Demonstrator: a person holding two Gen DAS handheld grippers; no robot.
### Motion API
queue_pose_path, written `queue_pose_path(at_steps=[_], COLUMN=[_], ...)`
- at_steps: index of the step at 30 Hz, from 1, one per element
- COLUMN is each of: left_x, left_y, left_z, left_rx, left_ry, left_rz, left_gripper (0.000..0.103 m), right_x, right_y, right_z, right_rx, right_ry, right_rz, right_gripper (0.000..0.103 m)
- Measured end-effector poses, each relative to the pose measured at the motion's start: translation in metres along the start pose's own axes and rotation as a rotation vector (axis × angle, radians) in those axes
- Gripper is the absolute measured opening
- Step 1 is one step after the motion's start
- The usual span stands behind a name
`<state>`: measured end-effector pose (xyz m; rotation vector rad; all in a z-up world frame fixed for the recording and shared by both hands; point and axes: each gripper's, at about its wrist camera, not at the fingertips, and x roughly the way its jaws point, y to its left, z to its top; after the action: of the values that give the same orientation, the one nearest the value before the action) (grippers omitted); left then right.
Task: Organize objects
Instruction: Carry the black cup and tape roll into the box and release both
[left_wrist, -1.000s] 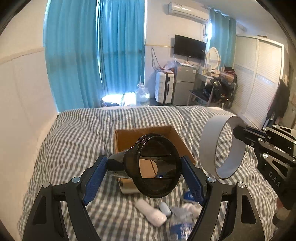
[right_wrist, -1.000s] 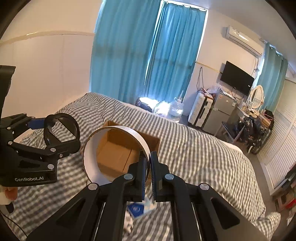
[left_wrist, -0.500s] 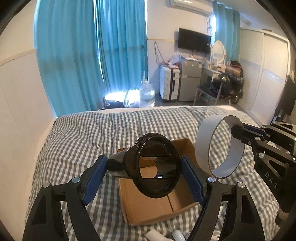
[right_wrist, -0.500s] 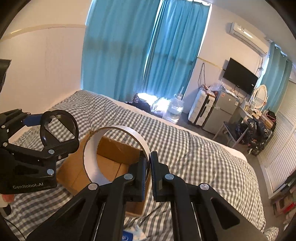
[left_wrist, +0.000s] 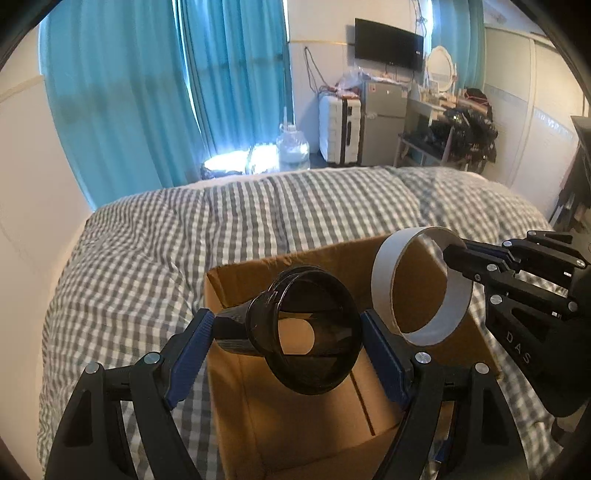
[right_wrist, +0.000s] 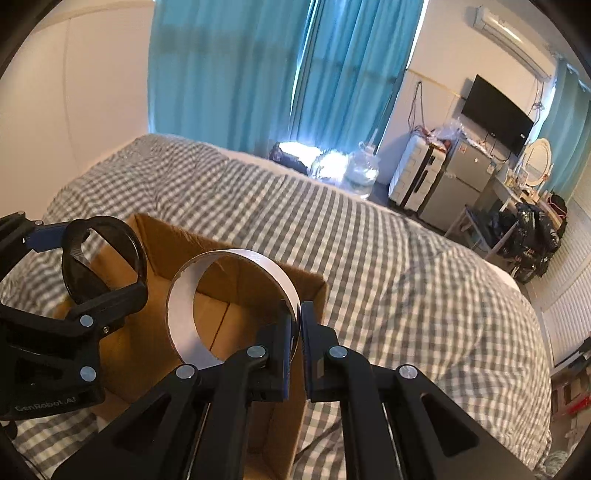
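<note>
A bed (left_wrist: 155, 236) under a grey checked cover fills a room with teal curtains (left_wrist: 147, 92). On it sits an open box (left_wrist: 295, 413) (its near end cut off). Above it, the left tongs (left_wrist: 288, 332) pinch a dark cup (left_wrist: 314, 332) sideways, and the right tongs (right_wrist: 298, 332) are pressed together on a white ring's (right_wrist: 181, 332) wall. The box floor is mostly hidden.

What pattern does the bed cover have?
Grey and white checks on the bed cover, clearest in the right wrist view.

A home bedroom. A bed (left_wrist: 258, 221) with checked bedding fills it; teal curtains (left_wrist: 166, 92), a wall television (left_wrist: 388, 44) and a vanity mirror (left_wrist: 439, 68) stand behind.
</note>
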<state>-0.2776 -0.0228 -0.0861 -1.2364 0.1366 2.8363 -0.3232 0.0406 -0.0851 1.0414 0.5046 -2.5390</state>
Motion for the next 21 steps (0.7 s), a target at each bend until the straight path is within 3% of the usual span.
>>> queue_pose_path(at_steps=[10, 16, 19, 21], left_x=[0.024, 0.019, 0.009, -0.001], left_y=[-0.002, -0.007, -0.007, -0.004], left_z=[-0.011, -0.015, -0.013, -0.012], left_rx=[0.010, 0.021, 0.007, -0.006], left_ry=[0.030, 0.044, 0.044, 0.035], left_rz=[0.002, -0.019, -0.022, -0.016], left_gripper=[0.082, 0.083, 0.093, 0.099], right_x=[0.028, 0.014, -0.002, -0.016], right_y=[0.003, 0.004, 0.004, 0.003], right_z=[-0.009, -0.015, -0.014, -0.013], right_rx=[-0.002, 0.011, 0.020, 0.033], right_ry=[0.034, 0.029, 0.011, -0.006], right_rz=[0.053, 0.073, 0.081, 0.076], right_gripper=[0.005, 0.007, 0.020, 0.039])
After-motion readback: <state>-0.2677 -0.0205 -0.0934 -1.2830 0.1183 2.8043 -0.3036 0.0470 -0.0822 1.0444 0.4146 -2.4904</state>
